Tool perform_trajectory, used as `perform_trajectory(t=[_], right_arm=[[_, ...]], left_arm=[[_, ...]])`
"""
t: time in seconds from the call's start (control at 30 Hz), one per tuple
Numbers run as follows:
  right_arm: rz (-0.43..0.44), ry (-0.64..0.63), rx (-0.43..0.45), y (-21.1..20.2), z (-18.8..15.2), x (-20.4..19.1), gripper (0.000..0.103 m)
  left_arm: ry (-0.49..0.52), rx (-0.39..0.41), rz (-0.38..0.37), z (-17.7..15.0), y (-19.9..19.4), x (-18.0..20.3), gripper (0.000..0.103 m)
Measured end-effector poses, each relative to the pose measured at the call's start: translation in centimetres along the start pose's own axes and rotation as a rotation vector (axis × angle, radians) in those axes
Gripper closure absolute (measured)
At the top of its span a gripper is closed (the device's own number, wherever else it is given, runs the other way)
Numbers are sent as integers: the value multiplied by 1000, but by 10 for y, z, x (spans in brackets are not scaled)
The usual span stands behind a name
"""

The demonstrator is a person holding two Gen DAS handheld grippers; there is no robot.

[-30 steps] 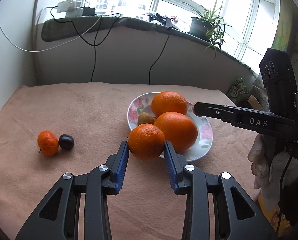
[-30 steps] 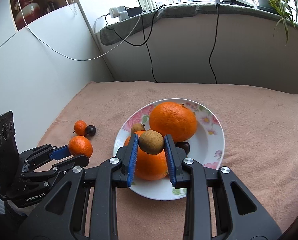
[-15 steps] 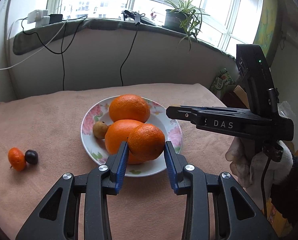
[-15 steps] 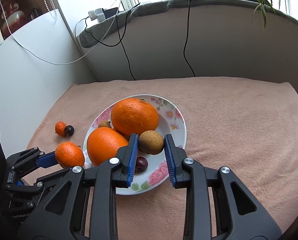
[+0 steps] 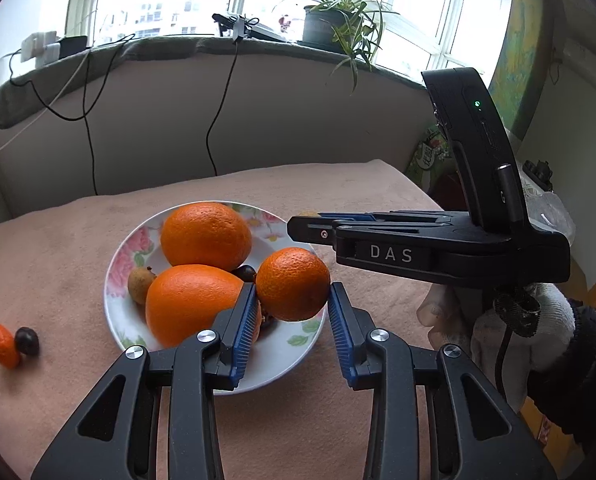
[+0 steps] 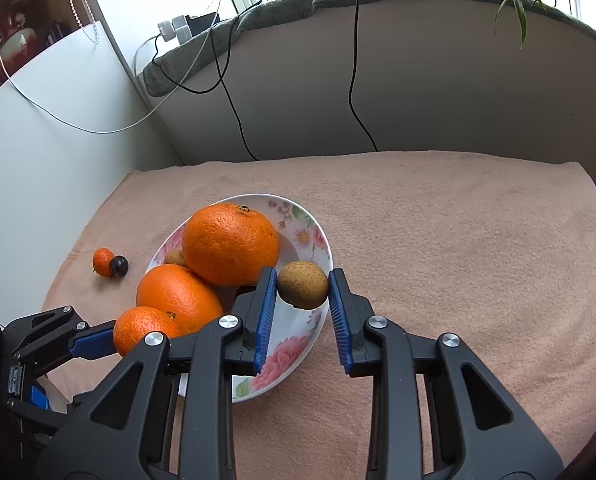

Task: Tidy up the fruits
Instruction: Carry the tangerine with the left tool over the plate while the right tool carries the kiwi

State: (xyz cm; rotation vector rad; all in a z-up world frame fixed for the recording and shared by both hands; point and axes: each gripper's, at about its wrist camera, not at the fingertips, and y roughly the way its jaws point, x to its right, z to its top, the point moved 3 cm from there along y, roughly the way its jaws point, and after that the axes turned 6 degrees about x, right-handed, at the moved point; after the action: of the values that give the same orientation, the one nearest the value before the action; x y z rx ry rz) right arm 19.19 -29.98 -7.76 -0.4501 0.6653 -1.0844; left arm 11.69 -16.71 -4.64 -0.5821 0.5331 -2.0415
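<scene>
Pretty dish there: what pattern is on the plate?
White plate with pink flowers and green leaves, clearest in the right wrist view.

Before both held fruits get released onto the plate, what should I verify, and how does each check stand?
1. Left tongs grip the small orange tangerine: ok.
2. Right tongs grip the round brown fruit: ok.
3. Both fruits over the floral white plate: ok.
4. Free space on plate: cannot tell, two large oranges crowd it.
5. All fruit collected: not ok, tiny orange fruit and dark plum remain on cloth.
</scene>
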Motion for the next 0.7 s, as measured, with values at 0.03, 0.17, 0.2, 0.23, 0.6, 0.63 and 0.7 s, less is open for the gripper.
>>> perform_trajectory(t=[0.03,0.17,0.2,0.23,0.6,0.63,0.7], right_arm=[[3,3,-1,1,1,1,75],[12,9,-3,5,2,6,75],[13,7,-5,5,2,6,75],[15,4,-7,6,2,6,75],[24,-17,-22,15,2,4,75],[25,-20,-23,16,2,3,75],[29,-25,-25,16,2,2,75]], left_arm=[[1,-3,0,1,2,1,68],[5,-12,1,1,7,3,68],[5,-14,1,0,8,3,68],[5,-16,2,0,8,2,68],[6,-30,9,0,14,0,68],[4,-31,9,0,14,0,68],[1,-31,6,0,14,0,68]])
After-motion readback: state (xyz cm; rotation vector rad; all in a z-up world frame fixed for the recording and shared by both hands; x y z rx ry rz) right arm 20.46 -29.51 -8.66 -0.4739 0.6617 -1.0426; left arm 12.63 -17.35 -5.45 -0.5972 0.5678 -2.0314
